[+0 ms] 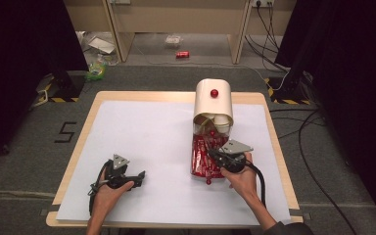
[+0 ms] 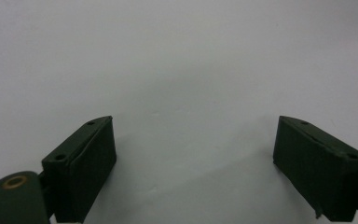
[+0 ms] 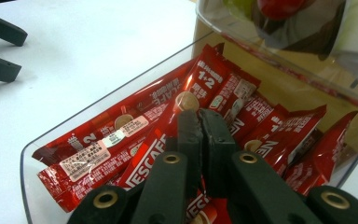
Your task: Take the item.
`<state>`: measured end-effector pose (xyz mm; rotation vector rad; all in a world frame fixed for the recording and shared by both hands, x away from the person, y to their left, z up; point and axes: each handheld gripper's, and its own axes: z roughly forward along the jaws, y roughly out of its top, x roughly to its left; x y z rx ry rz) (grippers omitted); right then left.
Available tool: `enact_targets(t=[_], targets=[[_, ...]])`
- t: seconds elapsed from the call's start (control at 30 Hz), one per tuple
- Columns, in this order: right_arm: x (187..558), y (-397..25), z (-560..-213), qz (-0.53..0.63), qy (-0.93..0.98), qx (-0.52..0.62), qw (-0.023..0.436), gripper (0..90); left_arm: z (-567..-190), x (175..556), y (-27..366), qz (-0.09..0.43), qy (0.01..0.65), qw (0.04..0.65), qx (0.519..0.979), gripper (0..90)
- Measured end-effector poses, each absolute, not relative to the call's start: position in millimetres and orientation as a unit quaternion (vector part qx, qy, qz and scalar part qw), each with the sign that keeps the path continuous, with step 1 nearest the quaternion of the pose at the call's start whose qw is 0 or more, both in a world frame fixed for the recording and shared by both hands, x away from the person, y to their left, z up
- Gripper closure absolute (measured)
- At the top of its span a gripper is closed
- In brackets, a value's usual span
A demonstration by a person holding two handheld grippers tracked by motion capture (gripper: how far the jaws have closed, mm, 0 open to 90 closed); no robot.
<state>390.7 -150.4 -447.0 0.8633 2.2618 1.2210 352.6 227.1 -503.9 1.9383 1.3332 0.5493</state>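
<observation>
A clear tray (image 1: 196, 172) holds several red coffee sachets (image 1: 203, 157) in front of a cream dispenser (image 1: 213, 104) with a red knob (image 1: 214, 93). My right gripper (image 1: 214, 154) reaches into the tray from the near side. In the right gripper view its jaws (image 3: 198, 116) are pressed together over a long red sachet (image 3: 149, 156) and seem to pinch it. My left gripper (image 1: 140, 177) rests low over the white sheet at the near left. Its jaws (image 2: 193, 154) stand wide apart with nothing between them.
A white sheet (image 1: 152, 132) covers the wooden table (image 1: 98, 100). The left gripper's jaws (image 3: 0, 46) show far off in the right gripper view. Paper cups (image 1: 220, 121) sit in the dispenser's mouth. Cables (image 1: 313, 147) trail over the floor on the right.
</observation>
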Motion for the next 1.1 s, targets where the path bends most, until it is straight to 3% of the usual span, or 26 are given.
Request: enact_targets(t=[0.57, 0.87, 1.1], targets=[[384.7, -165.1, -432.4, 0.399, 0.841, 0.286, 0.226, 87.5, -503.9, 352.5, 227.1, 0.213, 0.516, 0.355, 0.75, 12.7], [386.3, -157.6, -443.1, 0.364, 0.852, 0.291, 0.241, 73.9, -503.9, 352.5, 227.5, 0.212, 0.517, 0.357, 0.749, 12.9], [386.7, -158.3, -444.8, 0.368, 0.848, 0.292, 0.243, 78.1, -503.9, 352.5, 227.6, 0.212, 0.517, 0.357, 0.749, 12.9]])
